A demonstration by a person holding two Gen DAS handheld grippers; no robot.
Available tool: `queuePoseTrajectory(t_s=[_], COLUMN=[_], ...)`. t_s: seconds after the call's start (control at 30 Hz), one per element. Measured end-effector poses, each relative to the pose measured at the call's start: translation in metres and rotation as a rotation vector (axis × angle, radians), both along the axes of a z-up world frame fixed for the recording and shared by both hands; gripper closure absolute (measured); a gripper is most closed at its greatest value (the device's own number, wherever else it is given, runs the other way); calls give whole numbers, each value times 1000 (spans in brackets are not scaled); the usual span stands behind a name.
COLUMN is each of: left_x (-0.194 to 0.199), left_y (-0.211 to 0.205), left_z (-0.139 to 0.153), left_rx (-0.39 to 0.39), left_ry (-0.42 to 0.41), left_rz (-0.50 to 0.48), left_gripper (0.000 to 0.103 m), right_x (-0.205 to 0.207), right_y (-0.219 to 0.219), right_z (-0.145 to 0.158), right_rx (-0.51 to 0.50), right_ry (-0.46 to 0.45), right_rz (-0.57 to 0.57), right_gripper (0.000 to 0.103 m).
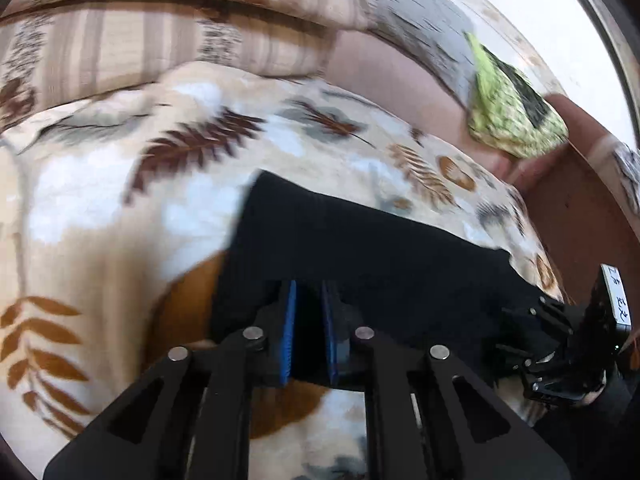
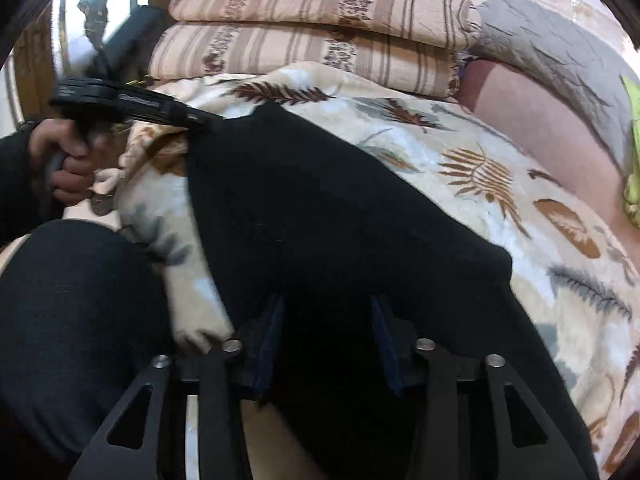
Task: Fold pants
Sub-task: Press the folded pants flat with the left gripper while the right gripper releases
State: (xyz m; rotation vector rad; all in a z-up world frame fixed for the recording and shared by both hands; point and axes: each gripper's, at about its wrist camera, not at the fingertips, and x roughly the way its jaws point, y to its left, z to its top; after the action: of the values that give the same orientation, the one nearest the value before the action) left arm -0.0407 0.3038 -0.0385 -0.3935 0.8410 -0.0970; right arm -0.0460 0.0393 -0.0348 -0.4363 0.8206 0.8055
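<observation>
I have the black pants [image 2: 320,208] lying on the leaf-print blanket [image 2: 520,208] over the bed, one end by the stacked striped bedding [image 2: 304,28], the other running under my right claw [image 2: 327,340].

My left claw [image 1: 310,332] has its blue pads almost together with dark cloth between them, so I read it as clamped on the pants' edge. In the right view it sits at the far left corner of the garment, with the person's hand [image 2: 68,160] on its handle. My right claw stands partly apart over the cloth. Black on black, I cannot tell whether the pads actually press fabric, so I judge it as not gripping.

What could go wrong:
- If the right claw comes together on only the top layer, the fold will drag one layer and leave the other bunched.
- The soft blanket could be pinched along with the pants and lift too.
- With only the left corner held, pulling would skew the garment and give a crooked fold.
- The person's dark-clad knee [image 2: 80,320] sits just beside the near edge and could catch the cloth.

I see no containers here. A crumpled green cloth [image 1: 516,116] lies well apart near the bed's far side.
</observation>
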Motion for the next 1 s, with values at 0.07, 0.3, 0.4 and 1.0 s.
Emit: queuePoseTrajectory(t_s=[0.07,0.3,0.4,1.0], left_x=[-5,-27,-30,-12], left_y=[11,33,28,-30], left_z=[2,21,31,-11], left_rx=[-39,-69,-70,96], left_ry=[-16,-78,-108,-37], left_rz=[51,157,154,-24], left_gripper=[92,91,88,101], right_x=[2,-27,-37,-35], right_y=[-3,-20,-23,-29], right_z=[3,35,29,30], right_rx=[27,107,86,224], right_ry=[-7,-32,20,135], right_rz=[-27,43,105,68], right_gripper=[89,100,100,70])
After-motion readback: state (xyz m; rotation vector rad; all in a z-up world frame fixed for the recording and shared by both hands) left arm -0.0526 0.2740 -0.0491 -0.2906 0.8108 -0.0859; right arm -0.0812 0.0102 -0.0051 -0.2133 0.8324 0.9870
